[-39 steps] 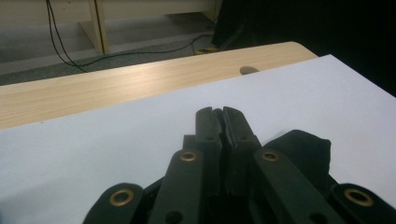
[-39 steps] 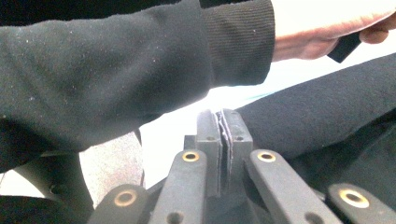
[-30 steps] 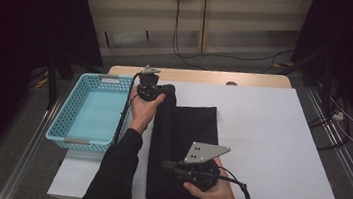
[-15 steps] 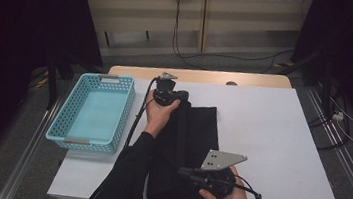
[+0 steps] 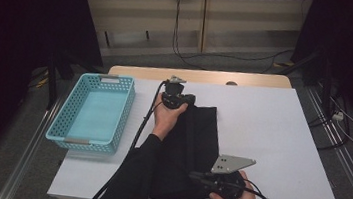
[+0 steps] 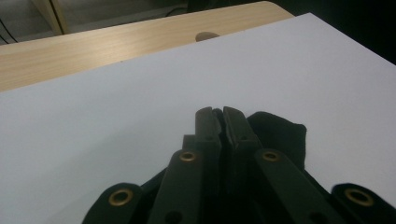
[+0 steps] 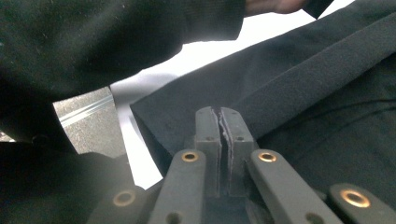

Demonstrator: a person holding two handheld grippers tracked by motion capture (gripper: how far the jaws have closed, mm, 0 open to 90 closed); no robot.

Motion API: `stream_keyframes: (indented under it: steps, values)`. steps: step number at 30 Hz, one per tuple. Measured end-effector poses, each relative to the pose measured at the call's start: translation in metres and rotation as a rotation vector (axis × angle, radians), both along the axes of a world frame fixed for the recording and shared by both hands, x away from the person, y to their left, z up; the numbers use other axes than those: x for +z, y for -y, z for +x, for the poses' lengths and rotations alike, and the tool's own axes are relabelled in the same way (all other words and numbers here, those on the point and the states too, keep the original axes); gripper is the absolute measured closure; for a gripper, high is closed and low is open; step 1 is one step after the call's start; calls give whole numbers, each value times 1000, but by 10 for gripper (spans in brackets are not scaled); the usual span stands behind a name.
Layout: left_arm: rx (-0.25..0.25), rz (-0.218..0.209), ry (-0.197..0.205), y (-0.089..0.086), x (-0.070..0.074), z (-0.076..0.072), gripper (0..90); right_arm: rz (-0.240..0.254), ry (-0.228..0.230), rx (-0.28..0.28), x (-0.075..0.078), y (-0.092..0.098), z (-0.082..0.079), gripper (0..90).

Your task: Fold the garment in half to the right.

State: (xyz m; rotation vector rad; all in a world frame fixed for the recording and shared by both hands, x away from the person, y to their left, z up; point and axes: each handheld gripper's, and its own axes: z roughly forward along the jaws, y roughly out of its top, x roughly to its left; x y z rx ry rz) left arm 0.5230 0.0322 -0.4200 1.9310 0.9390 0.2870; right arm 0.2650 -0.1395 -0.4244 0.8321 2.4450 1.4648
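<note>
I see the black cloth (image 5: 193, 152) run lengthwise between both tongs; left gripper (image 5: 178, 100) pinches its far end, right gripper (image 5: 195, 175) its near edge.

The folded black cloth garment (image 5: 194, 147) looks matt and slightly fuzzy, with a soft woven nap along its raised seam in the right gripper view. The white tabletop (image 5: 271, 135) is smooth and matt like paper, edged by a light wooden strip (image 6: 116, 42) with visible grain. The turquoise perforated plastic basket (image 5: 93, 112) has a faint sheen, while the 2 black jaws of the left gripper (image 6: 220, 116) look like matt plastic with brass-coloured metal rivets.
</note>
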Motion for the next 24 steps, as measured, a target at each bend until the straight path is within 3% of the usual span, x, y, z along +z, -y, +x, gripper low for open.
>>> stream_keyframes:
  steps: [24]
  values:
    - [-22, -13, -47, 37, -18, 8, 853, -86, -19, -21, -14, 22, -3, 871]
